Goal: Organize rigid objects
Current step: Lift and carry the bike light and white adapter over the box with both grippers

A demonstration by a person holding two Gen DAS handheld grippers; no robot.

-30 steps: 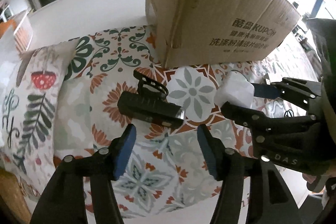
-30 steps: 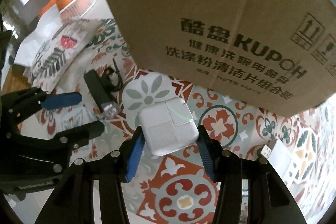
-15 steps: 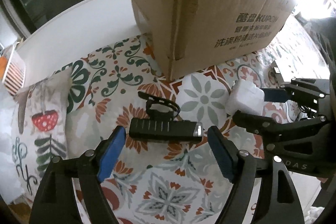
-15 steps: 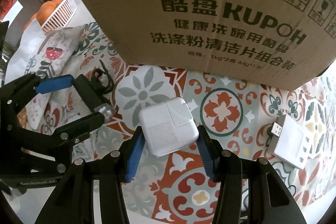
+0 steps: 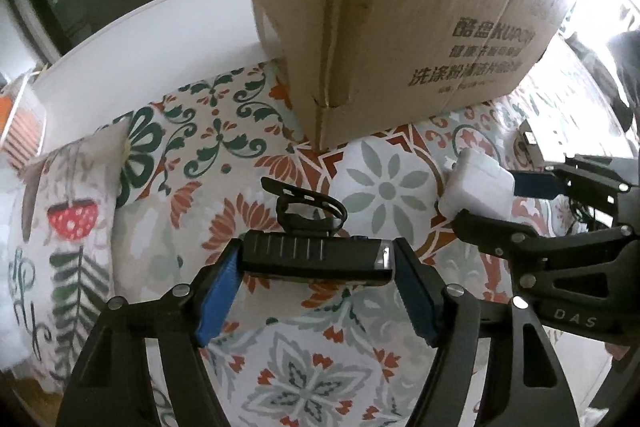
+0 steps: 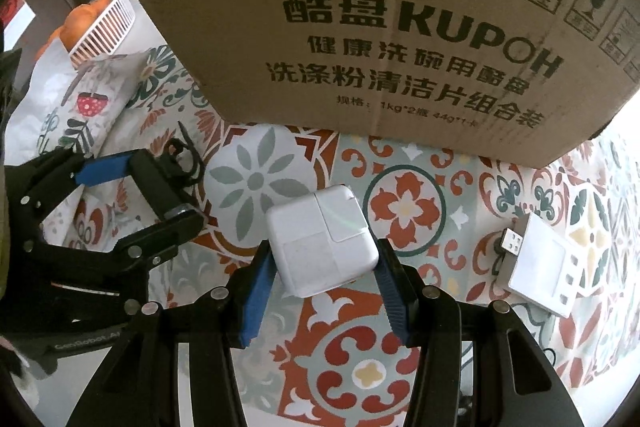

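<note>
Because both items look bound for the cardboard box (image 6: 360, 19) ahead, each gripper holds one: left gripper (image 5: 316, 265) clamps the black bike light (image 5: 312, 255) end to end, right gripper (image 6: 322, 261) squeezes the white charger (image 6: 320, 239) by its sides. A white hub (image 6: 540, 267) lies right of the right gripper, on the patterned cloth (image 6: 404, 211).

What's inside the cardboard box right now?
Cannot tell. Both wrist views show only the outer walls of the cardboard box, standing on the patterned cloth; its interior is hidden. The white charger and black light are outside it.
</note>
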